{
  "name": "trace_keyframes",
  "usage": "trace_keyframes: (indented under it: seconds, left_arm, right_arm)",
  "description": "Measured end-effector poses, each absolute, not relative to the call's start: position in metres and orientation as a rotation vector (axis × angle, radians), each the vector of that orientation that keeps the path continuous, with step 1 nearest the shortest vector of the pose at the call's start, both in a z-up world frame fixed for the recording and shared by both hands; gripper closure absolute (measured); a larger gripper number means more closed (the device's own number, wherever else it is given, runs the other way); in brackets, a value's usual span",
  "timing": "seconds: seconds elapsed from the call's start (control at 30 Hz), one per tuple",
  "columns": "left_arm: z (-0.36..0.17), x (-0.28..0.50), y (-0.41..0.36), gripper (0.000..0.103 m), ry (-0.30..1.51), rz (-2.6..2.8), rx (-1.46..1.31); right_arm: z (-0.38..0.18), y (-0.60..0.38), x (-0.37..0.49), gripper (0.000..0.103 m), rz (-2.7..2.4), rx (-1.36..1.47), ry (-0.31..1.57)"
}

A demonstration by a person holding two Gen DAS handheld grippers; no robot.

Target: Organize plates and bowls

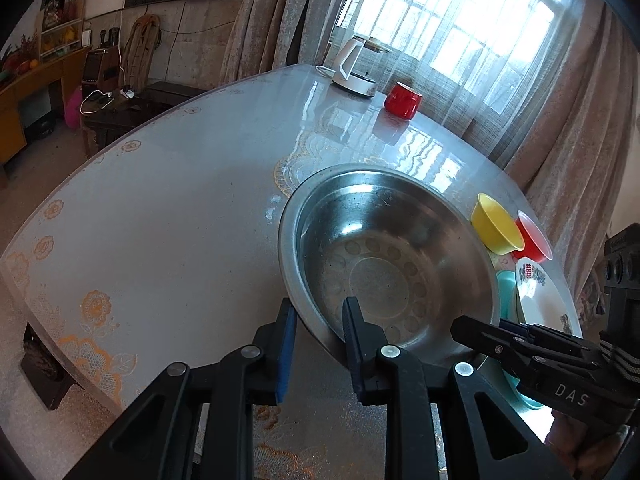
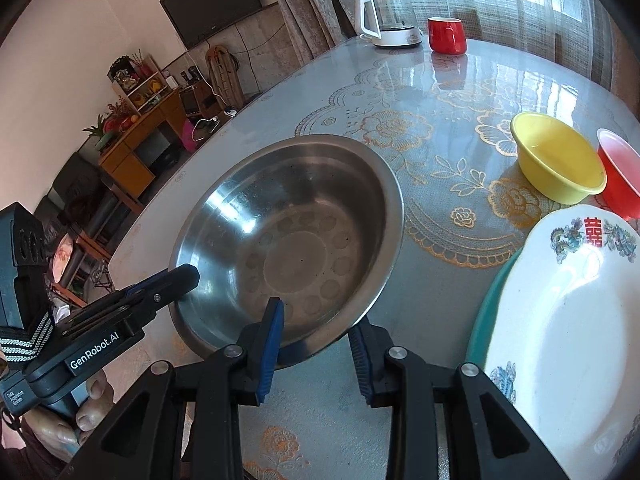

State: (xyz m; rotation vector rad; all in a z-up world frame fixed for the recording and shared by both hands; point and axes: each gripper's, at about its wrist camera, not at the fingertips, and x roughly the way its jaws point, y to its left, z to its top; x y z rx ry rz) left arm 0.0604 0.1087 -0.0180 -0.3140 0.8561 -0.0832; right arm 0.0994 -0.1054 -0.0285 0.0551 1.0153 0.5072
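Observation:
A large steel bowl (image 1: 392, 248) (image 2: 288, 232) is over the round table's near side. My left gripper (image 1: 320, 332) is shut on the bowl's near rim, one blue pad inside and one outside. My right gripper (image 2: 316, 336) is shut on the same bowl's rim further round. Each gripper shows in the other's view, the right gripper (image 1: 472, 330) and the left gripper (image 2: 184, 276) both at the rim. To the right sit a yellow bowl (image 2: 556, 160), a red bowl (image 2: 620, 176) and a white patterned plate (image 2: 568, 320) lying on a teal plate (image 2: 486, 308).
The table (image 2: 440, 240) has a glossy lace-patterned cover. A white kettle (image 2: 390, 18) and a red mug (image 2: 446, 34) stand at its far edge by the curtained window. Beyond the table's left edge are low furniture and a wall television. A person's fingers hold the left gripper's handle.

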Motion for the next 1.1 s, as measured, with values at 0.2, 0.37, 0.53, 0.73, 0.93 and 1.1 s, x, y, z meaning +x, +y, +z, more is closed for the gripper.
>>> trace_keyframes:
  seconds: [0.2,0.37,0.53,0.73,0.93,1.1]
  left_arm:
    - [-0.017,0.059,0.102,0.079,0.843,-0.066,-0.272]
    - [-0.017,0.06,0.099,0.079,0.841,-0.043,-0.251]
    - [-0.019,0.063,0.099,0.076,0.844,-0.013,-0.237]
    - [-0.014,0.06,0.099,0.076,0.813,0.003,-0.204]
    - [-0.01,0.059,0.103,0.073,0.795,0.015,-0.203]
    - [-0.008,0.057,0.105,0.07,0.78,0.029,-0.192]
  right_arm:
    - [-0.031,-0.11,0.094,0.069,0.508,0.058,1.007]
    - [-0.033,-0.107,0.092,0.069,0.507,0.069,1.001]
    - [-0.027,-0.104,0.085,0.067,0.536,0.034,0.983]
    - [-0.026,-0.106,0.081,0.059,0.532,0.025,0.983]
    - [-0.021,-0.112,0.075,0.058,0.511,0.009,0.96]
    - [-0.015,-0.113,0.066,0.058,0.509,-0.033,0.93]
